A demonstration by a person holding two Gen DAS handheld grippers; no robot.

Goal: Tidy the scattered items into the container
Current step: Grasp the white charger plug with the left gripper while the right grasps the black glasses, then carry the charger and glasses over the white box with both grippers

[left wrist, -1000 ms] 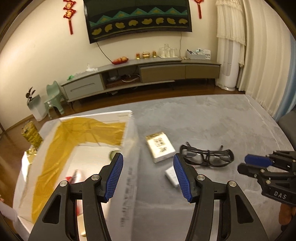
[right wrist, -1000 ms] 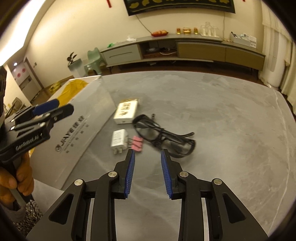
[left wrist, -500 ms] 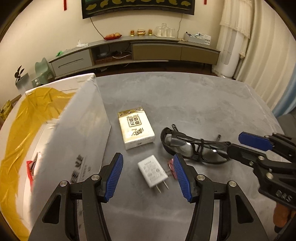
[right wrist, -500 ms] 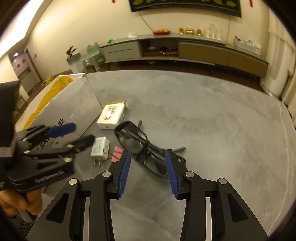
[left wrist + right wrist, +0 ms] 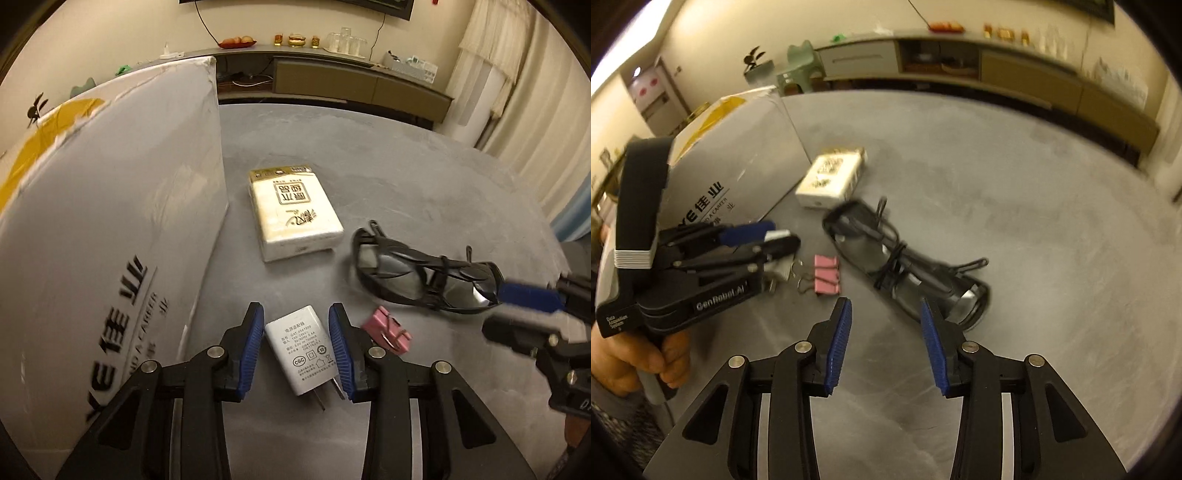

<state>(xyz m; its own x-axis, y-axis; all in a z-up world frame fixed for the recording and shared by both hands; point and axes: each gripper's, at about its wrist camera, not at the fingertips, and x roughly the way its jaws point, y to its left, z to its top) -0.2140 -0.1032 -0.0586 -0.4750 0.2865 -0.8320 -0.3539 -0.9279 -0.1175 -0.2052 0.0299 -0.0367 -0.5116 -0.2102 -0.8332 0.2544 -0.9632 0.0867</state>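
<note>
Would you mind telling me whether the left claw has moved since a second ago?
Yes. The left claw moved from over the box rightward and down to straddle the white charger on the table.

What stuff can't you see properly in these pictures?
- Inside of the box: left wrist view, its own tall wall hides it.
- White charger: right wrist view, mostly behind the left gripper.
- Glasses: right wrist view, motion blur.
- Right gripper: left wrist view, cut off by the edge.
</note>
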